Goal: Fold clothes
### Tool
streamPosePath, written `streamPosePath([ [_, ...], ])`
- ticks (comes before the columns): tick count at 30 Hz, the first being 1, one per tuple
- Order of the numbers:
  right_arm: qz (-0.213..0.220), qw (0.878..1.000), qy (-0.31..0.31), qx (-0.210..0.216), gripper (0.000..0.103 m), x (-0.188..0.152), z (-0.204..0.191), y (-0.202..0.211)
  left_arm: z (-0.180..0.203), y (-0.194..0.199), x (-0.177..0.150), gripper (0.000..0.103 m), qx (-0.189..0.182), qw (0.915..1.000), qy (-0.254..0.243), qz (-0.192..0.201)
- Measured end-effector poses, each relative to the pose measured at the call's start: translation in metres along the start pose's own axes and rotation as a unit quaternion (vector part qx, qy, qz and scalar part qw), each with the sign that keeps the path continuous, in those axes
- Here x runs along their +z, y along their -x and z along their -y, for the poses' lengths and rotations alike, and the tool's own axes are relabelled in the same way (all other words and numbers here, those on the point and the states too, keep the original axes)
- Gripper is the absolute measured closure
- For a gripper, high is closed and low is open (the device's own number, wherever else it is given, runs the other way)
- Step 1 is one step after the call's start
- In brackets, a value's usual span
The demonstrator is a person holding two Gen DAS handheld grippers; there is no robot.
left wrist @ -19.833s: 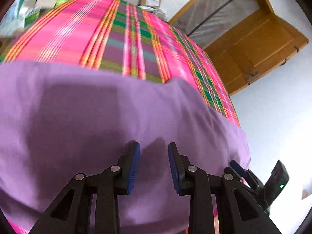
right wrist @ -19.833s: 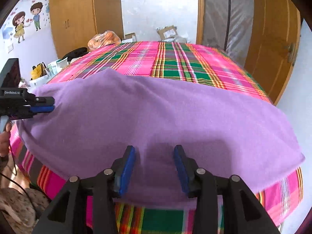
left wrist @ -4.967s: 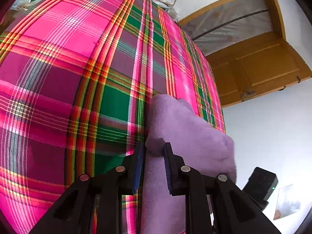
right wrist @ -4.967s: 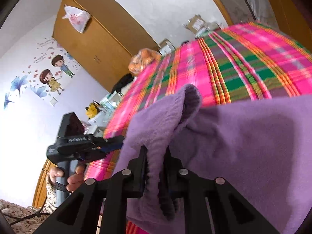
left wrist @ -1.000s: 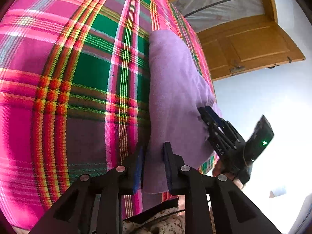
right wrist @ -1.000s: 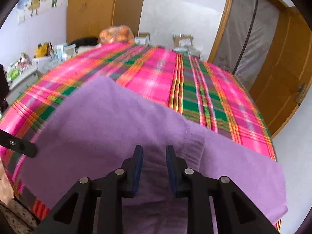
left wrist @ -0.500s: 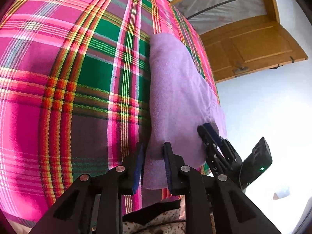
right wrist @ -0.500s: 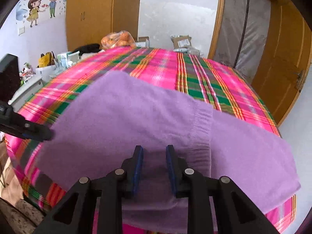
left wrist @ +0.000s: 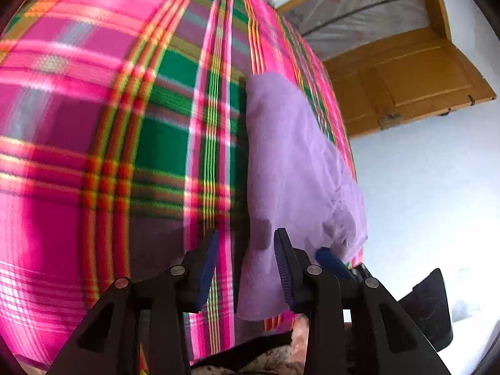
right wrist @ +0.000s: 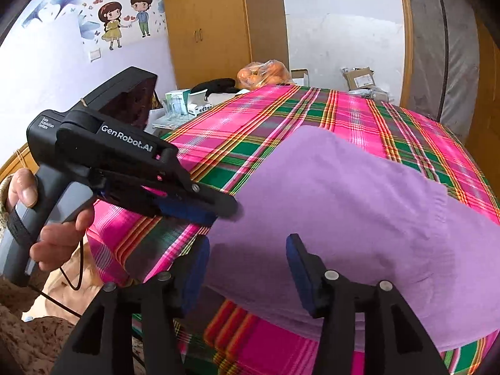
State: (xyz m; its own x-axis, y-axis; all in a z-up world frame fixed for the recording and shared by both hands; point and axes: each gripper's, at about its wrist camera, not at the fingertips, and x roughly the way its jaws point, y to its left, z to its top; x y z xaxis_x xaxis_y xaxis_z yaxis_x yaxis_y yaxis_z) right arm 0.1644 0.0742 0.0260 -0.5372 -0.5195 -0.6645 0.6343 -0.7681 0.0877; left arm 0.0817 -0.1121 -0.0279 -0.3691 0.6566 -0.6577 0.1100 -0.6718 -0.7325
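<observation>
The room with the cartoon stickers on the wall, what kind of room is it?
Probably a bedroom at home: a bed under a plaid sheet, a wooden wardrobe, and cartoon wall stickers.

The purple garment (right wrist: 359, 206) lay folded on the plaid bedspread (right wrist: 281, 115). The right gripper (right wrist: 247, 265) was opening above its near edge, pads clear, while the left gripper (right wrist: 218, 211) reached its corner.

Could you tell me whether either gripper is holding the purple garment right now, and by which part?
Nothing is held. Both the left gripper and right gripper are opening, their fingers clear of the purple garment, which lies between them on the plaid cloth.
</observation>
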Motion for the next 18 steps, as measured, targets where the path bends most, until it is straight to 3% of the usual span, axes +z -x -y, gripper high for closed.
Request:
streamPosePath([
  [4, -0.013, 1.0, -0.002, 0.004, 0.048, -0.005, -0.002, -0.004, 0.001, -0.004, -0.005, 0.065, -0.01, 0.9998, -0.011, -0.013],
  [9, 0.008, 1.0, 0.001, 0.012, 0.045, -0.01, -0.007, 0.001, 0.009, -0.019, -0.007, 0.064, -0.042, 0.9969, -0.014, -0.065],
  [15, 0.015, 1.0, 0.02, 0.01, 0.042, -0.013, -0.018, 0.004, 0.015, -0.011, -0.004, 0.064, -0.06, 0.9961, -0.008, -0.063],
  [18, 0.016, 0.998, 0.055, -0.014, 0.042, -0.014, -0.03, 0.003, 0.015, -0.007, -0.001, 0.064, -0.078, 0.9947, 0.007, -0.066],
])
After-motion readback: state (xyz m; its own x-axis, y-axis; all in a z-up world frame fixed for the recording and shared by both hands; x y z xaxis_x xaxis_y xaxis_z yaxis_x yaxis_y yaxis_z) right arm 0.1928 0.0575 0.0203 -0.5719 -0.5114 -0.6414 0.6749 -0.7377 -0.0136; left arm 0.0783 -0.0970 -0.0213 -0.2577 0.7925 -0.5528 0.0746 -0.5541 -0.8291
